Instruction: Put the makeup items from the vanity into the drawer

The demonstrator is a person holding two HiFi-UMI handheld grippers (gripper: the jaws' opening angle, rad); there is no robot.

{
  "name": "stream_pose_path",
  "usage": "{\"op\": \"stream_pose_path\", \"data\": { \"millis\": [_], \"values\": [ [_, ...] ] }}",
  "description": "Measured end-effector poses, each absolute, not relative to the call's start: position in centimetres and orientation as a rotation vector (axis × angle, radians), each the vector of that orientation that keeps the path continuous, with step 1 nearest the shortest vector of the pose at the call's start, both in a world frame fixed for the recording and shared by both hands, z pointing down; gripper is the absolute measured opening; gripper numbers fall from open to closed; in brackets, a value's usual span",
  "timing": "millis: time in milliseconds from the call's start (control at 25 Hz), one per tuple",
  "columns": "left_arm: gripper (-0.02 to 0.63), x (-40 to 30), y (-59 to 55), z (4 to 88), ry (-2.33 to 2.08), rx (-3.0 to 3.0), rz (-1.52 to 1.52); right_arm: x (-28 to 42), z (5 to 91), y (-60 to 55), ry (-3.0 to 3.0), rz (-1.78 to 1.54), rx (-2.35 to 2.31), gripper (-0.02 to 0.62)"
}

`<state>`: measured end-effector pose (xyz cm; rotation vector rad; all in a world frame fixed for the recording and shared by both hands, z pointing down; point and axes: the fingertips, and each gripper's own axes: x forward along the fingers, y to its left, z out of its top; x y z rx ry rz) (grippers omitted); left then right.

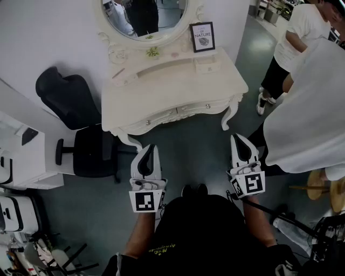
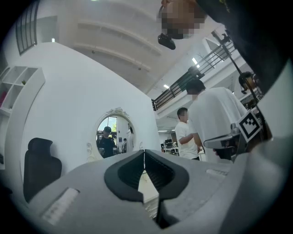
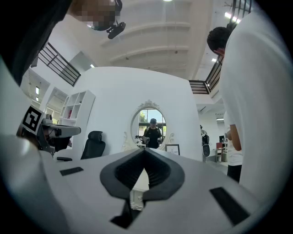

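Open grey floor is seen between the front edge of the white vanity table and the two grippers; the room is narrowed by a black office chair at the left and a person in white at the right. The table top is mostly bare; the makeup items are set along its back, below the oval mirror and beside a framed sign; the drawer is shut. The left gripper and right gripper are held well short of the table, jaws closed on nothing.
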<state>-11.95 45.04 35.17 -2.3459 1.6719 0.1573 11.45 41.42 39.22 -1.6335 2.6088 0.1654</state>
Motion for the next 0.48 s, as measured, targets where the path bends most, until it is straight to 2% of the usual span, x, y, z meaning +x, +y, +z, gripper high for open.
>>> {"op": "stream_pose_path", "data": {
  "millis": [480],
  "values": [
    [0.023,-13.27,44.72,36.16,1.715,-2.349,0.118,10.70,39.04,41.26,2.601,0.161,-1.623,0.002]
  ]
}}
